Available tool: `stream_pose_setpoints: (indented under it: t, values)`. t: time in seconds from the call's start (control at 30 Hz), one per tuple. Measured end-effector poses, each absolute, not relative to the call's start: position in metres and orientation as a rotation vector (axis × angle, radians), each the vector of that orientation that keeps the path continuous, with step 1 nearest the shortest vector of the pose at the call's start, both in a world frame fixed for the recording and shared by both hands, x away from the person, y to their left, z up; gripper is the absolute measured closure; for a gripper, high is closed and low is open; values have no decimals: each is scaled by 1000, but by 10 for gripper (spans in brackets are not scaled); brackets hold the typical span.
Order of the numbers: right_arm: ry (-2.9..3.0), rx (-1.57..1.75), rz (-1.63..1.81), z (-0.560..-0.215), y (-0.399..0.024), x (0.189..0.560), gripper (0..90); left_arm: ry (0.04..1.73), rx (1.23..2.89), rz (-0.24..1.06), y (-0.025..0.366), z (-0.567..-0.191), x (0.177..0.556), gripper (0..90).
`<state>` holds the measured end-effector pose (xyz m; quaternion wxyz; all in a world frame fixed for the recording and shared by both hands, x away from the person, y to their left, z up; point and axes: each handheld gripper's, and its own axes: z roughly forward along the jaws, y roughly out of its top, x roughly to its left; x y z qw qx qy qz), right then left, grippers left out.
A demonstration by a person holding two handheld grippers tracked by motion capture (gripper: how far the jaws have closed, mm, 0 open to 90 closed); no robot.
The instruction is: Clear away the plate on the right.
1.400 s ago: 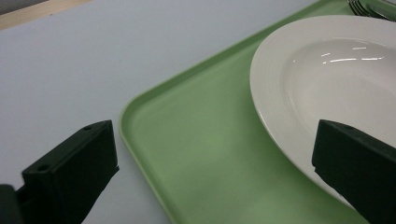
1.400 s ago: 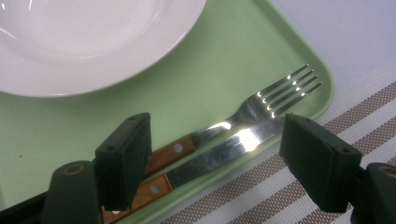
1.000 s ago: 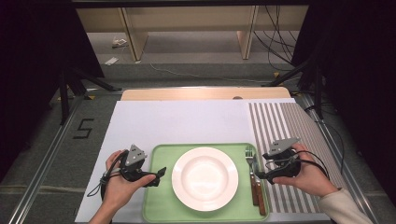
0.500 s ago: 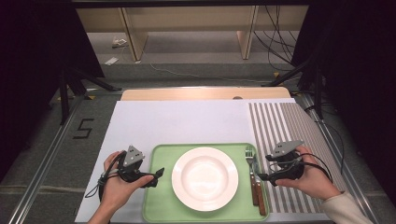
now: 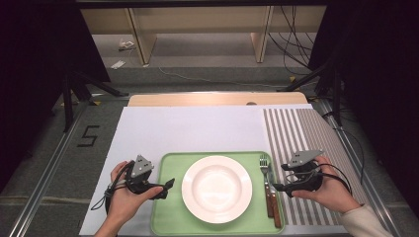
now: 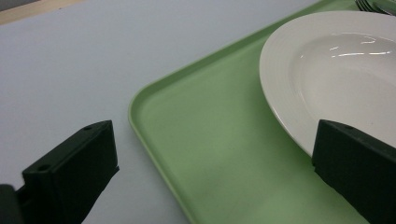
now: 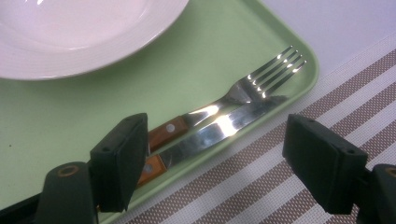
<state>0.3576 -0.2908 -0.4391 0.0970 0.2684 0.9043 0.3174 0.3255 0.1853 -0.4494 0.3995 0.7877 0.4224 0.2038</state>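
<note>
Here, the fork (image 5: pixel 265 172) and the knife (image 5: pixel 272 197) lay side by side on the right part of the green tray (image 5: pixel 168 217), just right of the white plate (image 5: pixel 216 188). Their long axis ran from the near edge of the table to the far edge. The tines of the fork pointed away from the person, and the wooden handles pointed toward the person. In the right gripper view the fork (image 7: pixel 233 99) and the knife (image 7: pixel 219 130) were touching along their length, and the knife was the one nearer to the tray rim (image 7: pixel 306 65).

The right gripper (image 5: pixel 280 186) was beside the right rim of the tray, over the striped mat (image 5: pixel 301 133), with its jaws wide apart and nothing between them. The left gripper (image 5: pixel 168 186) was at the left side of the tray, also released and empty; one jaw was over the tray floor near the plate (image 6: pixel 336 70), the other over the white table cover (image 6: pixel 70 70).
</note>
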Motion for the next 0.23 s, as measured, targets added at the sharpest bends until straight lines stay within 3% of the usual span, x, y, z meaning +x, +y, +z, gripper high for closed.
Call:
stream_pose_setpoints:
  t: [0.23]
  values:
    - [2667, 798, 958, -440, -291, 358, 239, 1062, 1995, 505, 183, -451, 325, 0]
